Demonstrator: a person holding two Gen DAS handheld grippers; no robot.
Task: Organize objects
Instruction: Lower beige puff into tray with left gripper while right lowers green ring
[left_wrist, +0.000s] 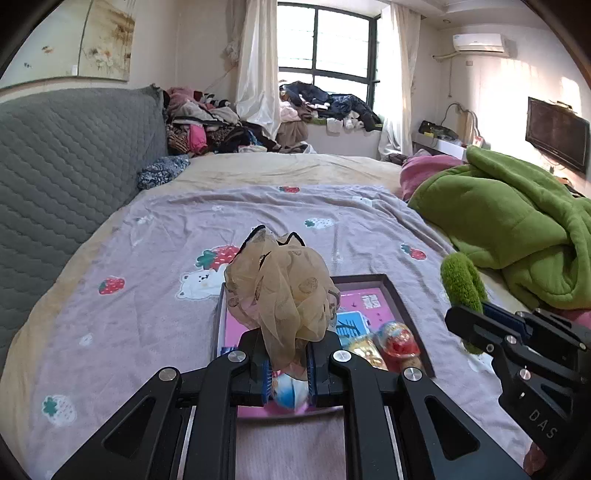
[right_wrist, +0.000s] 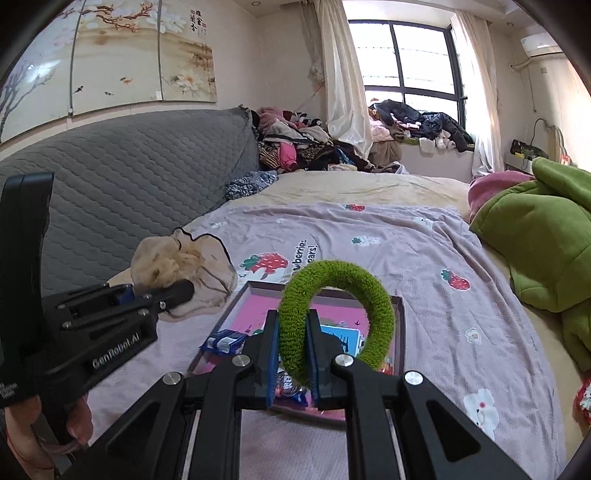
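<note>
My left gripper (left_wrist: 288, 363) is shut on a beige mesh scrunchie (left_wrist: 284, 288), held up over the near left part of a shallow tray (left_wrist: 397, 295) with a pink floor. The same scrunchie (right_wrist: 181, 269) shows at the left of the right wrist view, in the left gripper (right_wrist: 184, 287). My right gripper (right_wrist: 291, 354) is shut on a fuzzy green ring scrunchie (right_wrist: 373, 299) above the tray (right_wrist: 400, 314); the ring (left_wrist: 460, 280) and right gripper (left_wrist: 461, 325) show at the right of the left wrist view. Small wrapped toys and sweets (left_wrist: 397, 339) lie in the tray.
The tray rests on a lilac strawberry-print blanket (left_wrist: 258, 214) over a bed. A grey quilted headboard (left_wrist: 66, 155) runs along the left. A green fleece blanket (left_wrist: 517, 229) is heaped at the right. Clothes (left_wrist: 210, 125) pile up near the window.
</note>
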